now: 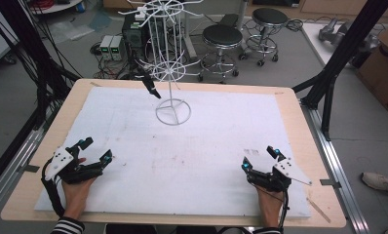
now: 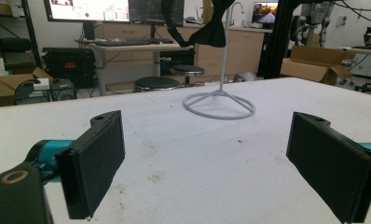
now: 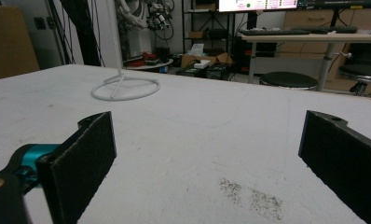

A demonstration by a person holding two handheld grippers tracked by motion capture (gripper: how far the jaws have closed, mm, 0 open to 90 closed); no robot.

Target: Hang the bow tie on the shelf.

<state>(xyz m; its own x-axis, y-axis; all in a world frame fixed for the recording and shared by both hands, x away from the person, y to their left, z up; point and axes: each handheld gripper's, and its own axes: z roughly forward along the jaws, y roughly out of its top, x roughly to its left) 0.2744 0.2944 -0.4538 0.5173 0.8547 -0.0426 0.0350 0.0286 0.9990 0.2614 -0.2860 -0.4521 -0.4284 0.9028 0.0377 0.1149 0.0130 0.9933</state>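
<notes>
Both grippers, left [image 1: 93,150] and right [image 1: 261,158], rest at the near edge with jaws apart and empty; rack [image 1: 168,68] stands upright far-centre, slightly nearer the left one.

White wire display rack [image 1: 170,53] with a white ring base; a black fabric item [image 2: 212,31] hangs on it. White foam mat [image 1: 192,161], marked with brown specks, over a light wood tabletop [image 1: 306,141]. Left gripper [image 1: 92,152] and right gripper [image 1: 260,157]: black bodies, teal joints, grey top plates. Black-and-white striped sleeve cuff [image 1: 67,226].
</notes>
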